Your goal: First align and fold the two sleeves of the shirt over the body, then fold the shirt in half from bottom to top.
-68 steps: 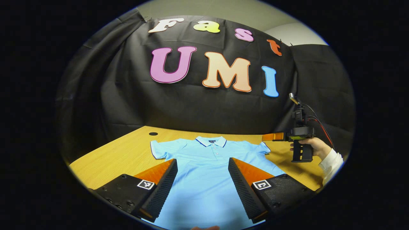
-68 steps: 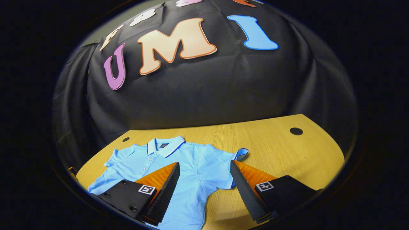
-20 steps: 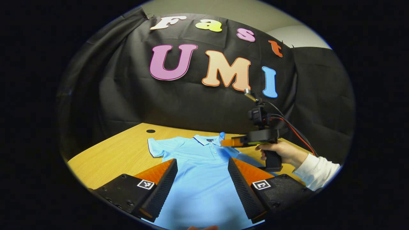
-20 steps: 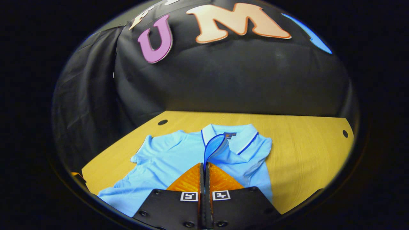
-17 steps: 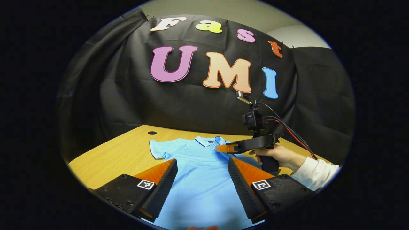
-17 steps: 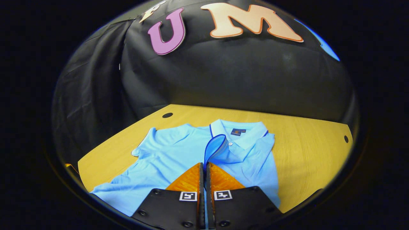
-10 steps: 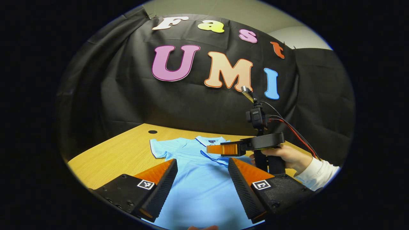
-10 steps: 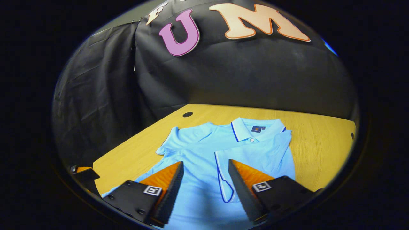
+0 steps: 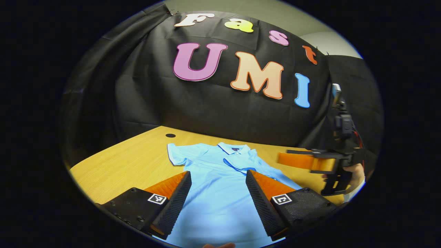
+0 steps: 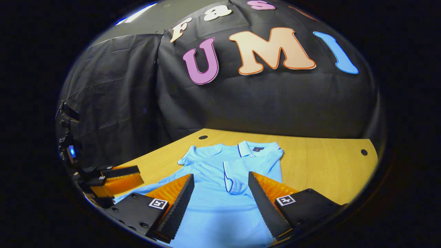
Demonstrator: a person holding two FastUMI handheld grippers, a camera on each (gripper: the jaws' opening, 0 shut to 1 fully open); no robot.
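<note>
Shirt (image 10: 220,193) lies flat on the desk (image 10: 327,168), collar far, hem near. One sleeve (image 10: 231,177) is already folded onto the chest. The other sleeve (image 9: 177,155) is spread out flat – ahead and left of the left claw (image 9: 217,193), which is nearer to it. Left claw wide open, empty, over the lower body. Right claw (image 10: 220,196) also wide open, empty. Likely next: left claw goes forward-left to the cuff.
</note>
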